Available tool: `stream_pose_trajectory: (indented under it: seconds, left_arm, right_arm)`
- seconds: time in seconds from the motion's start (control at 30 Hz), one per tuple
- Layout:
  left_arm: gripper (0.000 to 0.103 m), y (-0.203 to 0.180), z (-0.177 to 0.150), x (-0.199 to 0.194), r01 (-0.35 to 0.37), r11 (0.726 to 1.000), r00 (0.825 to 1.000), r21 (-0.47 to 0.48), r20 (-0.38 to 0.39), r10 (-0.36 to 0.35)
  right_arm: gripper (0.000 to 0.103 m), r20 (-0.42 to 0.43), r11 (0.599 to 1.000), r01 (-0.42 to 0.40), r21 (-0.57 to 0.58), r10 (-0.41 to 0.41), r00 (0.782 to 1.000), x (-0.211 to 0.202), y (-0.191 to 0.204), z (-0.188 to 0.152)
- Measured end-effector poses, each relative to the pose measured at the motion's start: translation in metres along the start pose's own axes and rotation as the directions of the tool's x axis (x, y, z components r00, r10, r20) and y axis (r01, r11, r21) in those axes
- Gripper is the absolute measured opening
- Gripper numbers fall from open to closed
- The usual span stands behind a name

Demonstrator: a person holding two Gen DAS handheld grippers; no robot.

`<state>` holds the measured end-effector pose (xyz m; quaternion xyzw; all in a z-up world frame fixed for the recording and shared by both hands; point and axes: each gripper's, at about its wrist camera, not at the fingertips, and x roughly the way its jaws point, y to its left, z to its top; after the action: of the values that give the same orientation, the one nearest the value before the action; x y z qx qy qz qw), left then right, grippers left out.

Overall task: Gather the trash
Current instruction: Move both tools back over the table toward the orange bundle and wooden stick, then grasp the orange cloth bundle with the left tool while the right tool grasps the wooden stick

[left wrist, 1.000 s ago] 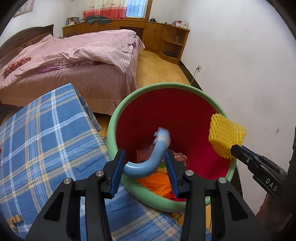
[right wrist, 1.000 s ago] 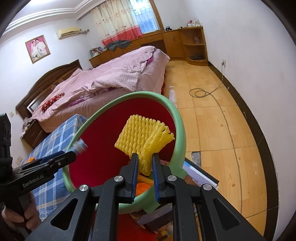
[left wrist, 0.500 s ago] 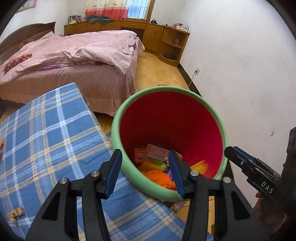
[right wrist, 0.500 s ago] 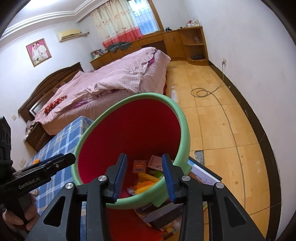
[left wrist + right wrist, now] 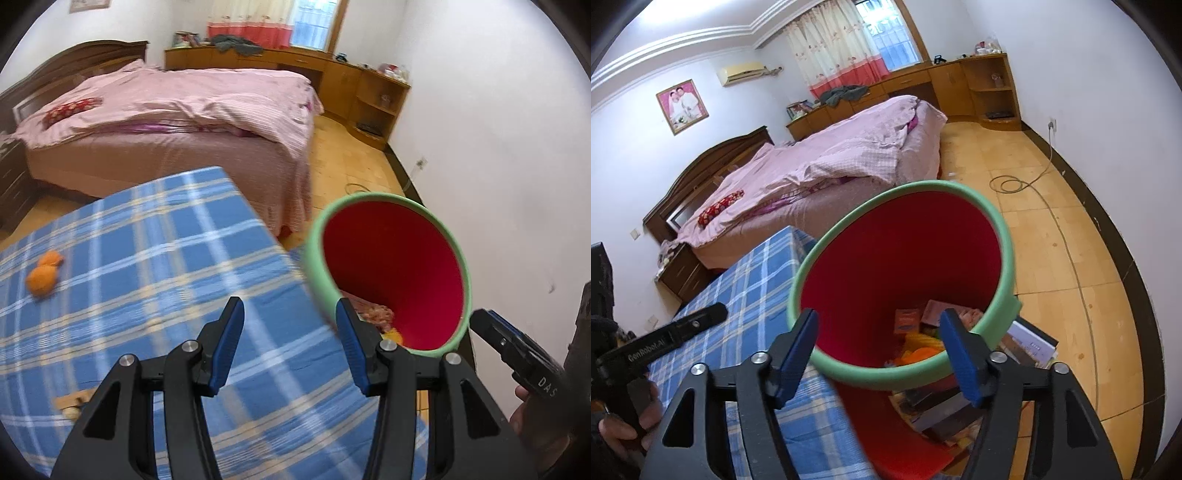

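Smooth plastic bin [image 5: 1004,258], checked cloth cover [image 5: 147,258]

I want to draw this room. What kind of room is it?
Most likely a bedroom in a home. A big bed with a pink quilt fills the middle, curtains hang at the window, and wooden cabinets line the far wall.

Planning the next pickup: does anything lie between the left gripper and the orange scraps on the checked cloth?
Nothing visible does. Only bare blue checked cloth lies between the left gripper, open and empty, and the orange scraps.
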<state>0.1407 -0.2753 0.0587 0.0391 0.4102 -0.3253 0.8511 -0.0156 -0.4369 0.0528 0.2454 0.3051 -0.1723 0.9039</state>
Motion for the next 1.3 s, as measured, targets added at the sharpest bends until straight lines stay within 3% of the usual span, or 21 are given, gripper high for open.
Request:
stream_pose_trajectory:
  seconds: [0.3, 0.6, 0.67, 0.77, 1.1, 1.2, 1.3]
  left_arm:
    - [0.053, 0.079, 0.004, -0.032, -0.114, 0.99, 0.992, -0.082, 0.044, 0.117]
    - [0.055, 0.174, 0.004, -0.034, -0.246, 0.95, 0.967, -0.193, 0.019, 0.254]
    - [0.056, 0.188, 0.003, -0.032, -0.252, 0.946, 0.966, -0.206, 0.006, 0.258]
    - [0.066, 0.208, 0.002, -0.031, -0.277, 0.939, 0.96, -0.206, -0.011, 0.281]
    - [0.066, 0.266, 0.01, 0.002, -0.333, 0.902, 0.942, -0.275, -0.068, 0.327]
    - [0.066, 0.282, 0.011, 0.011, -0.316, 0.89, 0.948, -0.328, -0.08, 0.308]
    - [0.066, 0.285, 0.013, 0.017, -0.299, 0.896, 0.954, -0.327, -0.072, 0.292]
  right_arm:
    - [0.076, -0.027, 1.0, -0.025, -0.016, 0.024, 0.999, 0.005, 0.035, -0.013]
    - [0.078, -0.04, 1.0, -0.001, 0.003, 0.002, 0.999, 0.011, 0.046, -0.025]
    - [0.078, -0.05, 1.0, 0.011, 0.008, -0.01, 0.999, 0.013, 0.047, -0.025]
    - [0.079, -0.055, 1.0, 0.02, 0.019, -0.019, 0.998, 0.014, 0.046, -0.024]
    - [0.08, -0.041, 0.992, 0.103, 0.072, -0.1, 0.994, 0.022, 0.029, -0.019]
    - [0.082, -0.035, 0.988, 0.128, 0.083, -0.125, 0.992, 0.025, 0.024, -0.016]
    - [0.082, -0.033, 0.984, 0.147, 0.1, -0.144, 0.989, 0.031, 0.018, -0.014]
